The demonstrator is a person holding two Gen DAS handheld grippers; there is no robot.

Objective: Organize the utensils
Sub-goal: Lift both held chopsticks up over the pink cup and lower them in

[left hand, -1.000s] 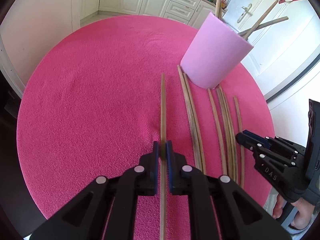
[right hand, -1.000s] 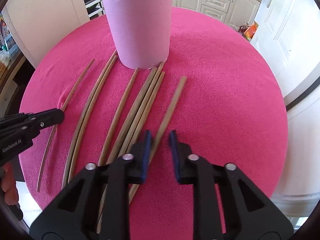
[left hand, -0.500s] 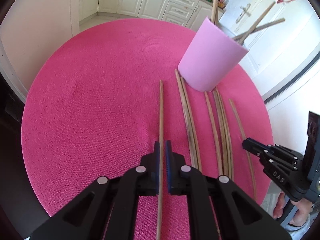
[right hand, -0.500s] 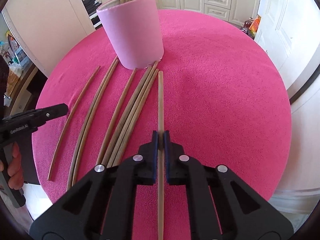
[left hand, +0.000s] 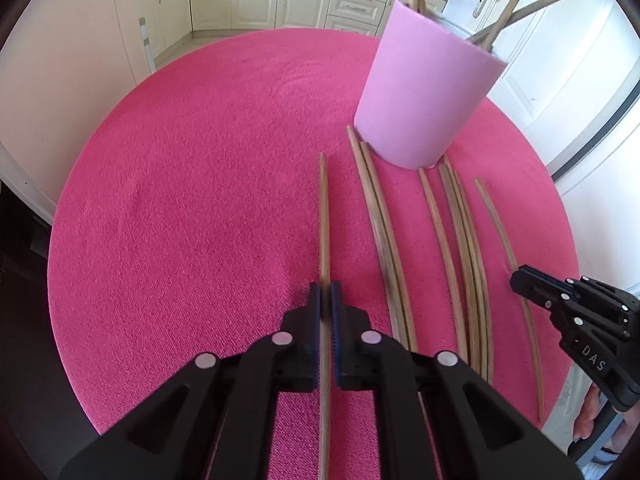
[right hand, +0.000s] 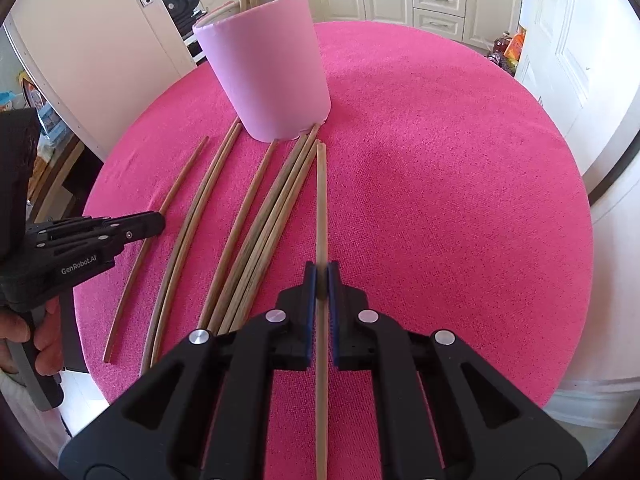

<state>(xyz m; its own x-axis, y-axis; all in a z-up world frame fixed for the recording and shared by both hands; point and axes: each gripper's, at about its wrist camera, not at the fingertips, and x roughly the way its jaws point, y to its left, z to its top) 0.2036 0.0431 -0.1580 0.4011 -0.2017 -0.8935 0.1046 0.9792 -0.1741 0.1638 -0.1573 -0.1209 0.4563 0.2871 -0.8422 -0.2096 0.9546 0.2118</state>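
Jaws of the right gripper (right hand: 321,270) have just been closing: a second ago they stood apart over a slanted chopstick, and now the pads are clamped on that chopstick (right hand: 321,200), which runs straight ahead from between them with its far tip near the base of the pink cup (right hand: 272,72). The stick has swung from a slant to lie along the gripper's own line. In the left wrist view the same gripper (left hand: 520,280) shows at the right edge, with a thin stick passing under its tip.

Left gripper (left hand: 325,296) — already pinching a second ago — is clamped on its own chopstick (left hand: 324,220), the leftmost one, which extends forward between the pads and back under the body. This view has shifted a little: the cup (left hand: 428,92) and the cabinets behind show more fully than before.

Between the 2 held sticks lie the loose chopsticks (right hand: 256,216) on the pink tablecloth (right hand: 460,200) — a single one just beside the left gripper (right hand: 156,220), a pair, another single, then a bundle touching side by side just left of the right gripper's stick. Their far ends reach the cup's base. More sticks stand upright and tilted in the cup. A hand (right hand: 36,332) grips the left gripper's handle.
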